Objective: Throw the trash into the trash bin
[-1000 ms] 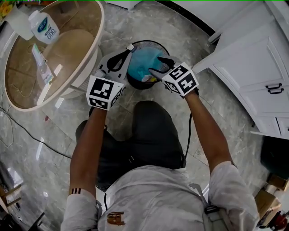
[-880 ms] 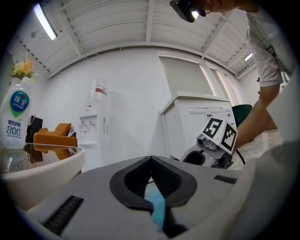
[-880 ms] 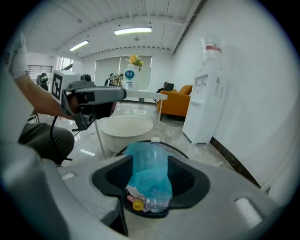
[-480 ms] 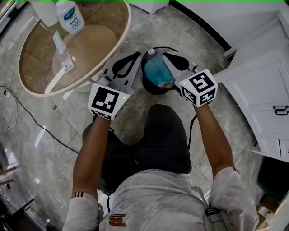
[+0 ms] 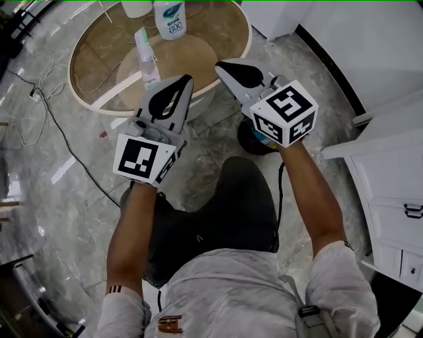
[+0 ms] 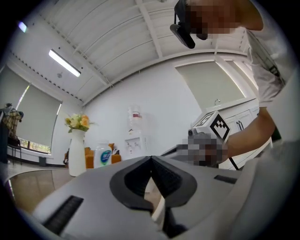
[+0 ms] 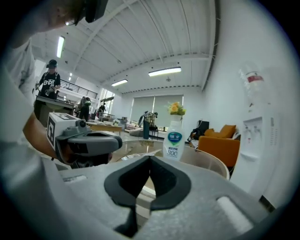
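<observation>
Both grippers are raised side by side in front of me, over the near edge of the round glass table (image 5: 92,99). My left gripper (image 5: 188,79) (image 6: 151,159) is shut with nothing between its pads. My right gripper (image 5: 220,66) (image 7: 150,158) is shut and empty too. The black trash bin (image 5: 253,144) stands on the floor below the right gripper, mostly hidden by its marker cube; a bit of blue trash (image 5: 265,140) shows inside it. Each gripper view shows the other gripper alongside.
On the table stand a white bottle (image 5: 170,16) (image 7: 174,140), a slim clear bottle (image 5: 145,56) and a vase of flowers (image 6: 76,150). White cabinets (image 5: 396,171) line the right. A cable (image 5: 59,125) lies on the floor at left. People stand far back (image 7: 47,84).
Both grippers rose from the bin and moved toward the table. The right jaws went from open to shut. The blue trash stayed in the bin.
</observation>
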Motion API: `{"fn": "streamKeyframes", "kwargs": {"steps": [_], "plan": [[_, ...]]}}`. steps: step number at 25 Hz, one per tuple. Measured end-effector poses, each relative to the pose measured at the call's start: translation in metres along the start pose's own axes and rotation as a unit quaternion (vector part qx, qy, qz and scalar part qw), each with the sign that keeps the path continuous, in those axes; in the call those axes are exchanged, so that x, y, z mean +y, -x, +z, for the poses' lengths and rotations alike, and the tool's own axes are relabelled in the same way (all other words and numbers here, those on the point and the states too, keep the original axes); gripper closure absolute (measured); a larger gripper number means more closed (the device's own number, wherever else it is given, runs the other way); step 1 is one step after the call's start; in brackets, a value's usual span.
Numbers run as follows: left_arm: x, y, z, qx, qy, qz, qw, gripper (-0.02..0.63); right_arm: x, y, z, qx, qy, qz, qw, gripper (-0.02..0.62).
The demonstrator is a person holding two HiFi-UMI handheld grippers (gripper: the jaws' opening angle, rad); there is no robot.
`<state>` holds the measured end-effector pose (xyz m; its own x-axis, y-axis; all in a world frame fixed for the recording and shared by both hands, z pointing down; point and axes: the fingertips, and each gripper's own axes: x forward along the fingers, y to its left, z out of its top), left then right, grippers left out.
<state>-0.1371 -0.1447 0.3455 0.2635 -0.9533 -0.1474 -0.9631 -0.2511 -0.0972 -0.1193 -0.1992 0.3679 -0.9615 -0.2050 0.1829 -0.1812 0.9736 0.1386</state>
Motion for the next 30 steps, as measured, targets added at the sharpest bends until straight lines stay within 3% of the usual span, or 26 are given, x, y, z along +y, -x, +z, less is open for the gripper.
{"fn": "streamKeyframes", "kwargs": {"steps": [6,13,24,30], "plan": [[0.057,0.050,0.002,0.011,-0.013,0.080,0.9966,0.607,0.037,-0.063,0.009,0.038,0.013,0.057,0.998,0.589],[0.092,0.087,0.001,0.024,-0.015,0.118,0.9926,0.607,0.068,-0.116,0.011,0.102,0.026,0.082,0.991,0.535],[0.115,0.107,0.007,0.028,-0.022,0.126,0.9914,0.607,0.073,-0.160,-0.015,0.189,0.009,0.058,0.980,0.403],[0.112,0.106,0.002,0.033,-0.022,0.114,0.9926,0.607,0.071,-0.172,-0.022,0.222,-0.046,0.042,0.973,0.376]]}}
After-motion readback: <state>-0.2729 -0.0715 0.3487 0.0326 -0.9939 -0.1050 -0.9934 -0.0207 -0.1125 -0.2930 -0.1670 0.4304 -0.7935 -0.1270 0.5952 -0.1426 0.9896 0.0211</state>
